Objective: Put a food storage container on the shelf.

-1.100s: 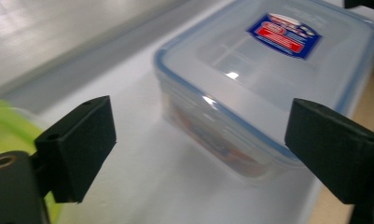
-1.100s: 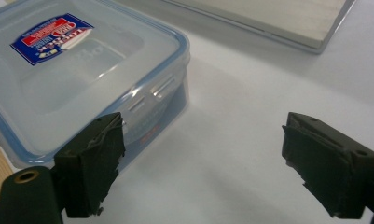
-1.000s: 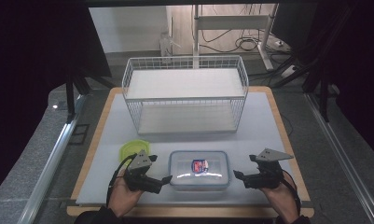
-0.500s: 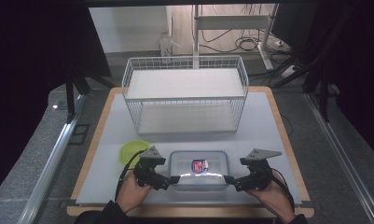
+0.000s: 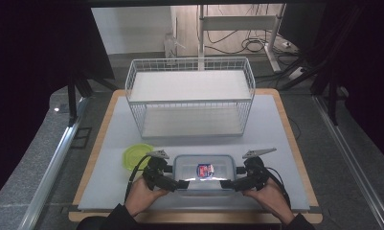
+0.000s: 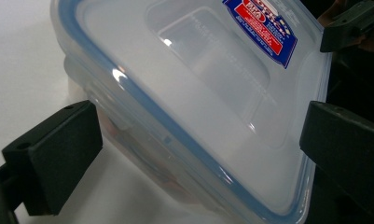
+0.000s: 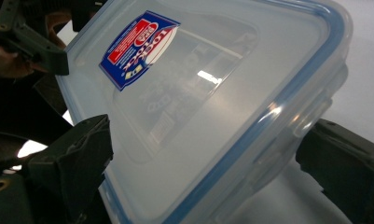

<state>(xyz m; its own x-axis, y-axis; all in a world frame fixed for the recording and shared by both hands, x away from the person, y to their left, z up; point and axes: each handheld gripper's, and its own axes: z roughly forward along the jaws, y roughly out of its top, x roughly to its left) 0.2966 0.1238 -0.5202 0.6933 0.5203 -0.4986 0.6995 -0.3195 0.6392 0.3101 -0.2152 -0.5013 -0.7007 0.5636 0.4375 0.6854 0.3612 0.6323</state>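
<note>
- The clear lidded container point(image 5: 205, 173) is set on the worktop point(image 5: 276, 124), in front of the wire basket point(image 5: 189, 96).
- A container end is straddled by each wide-open hand-held gripper, left point(image 5: 182, 184) and right point(image 5: 226, 183); the jaws have just been opening, and nothing is clamped.
- A green lid point(image 5: 134, 155) lies left of the container.

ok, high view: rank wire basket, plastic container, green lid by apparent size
1. wire basket, largest by far, though it sits farthest from the camera
2. plastic container
3. green lid, smallest, partly hidden behind the left gripper
</note>
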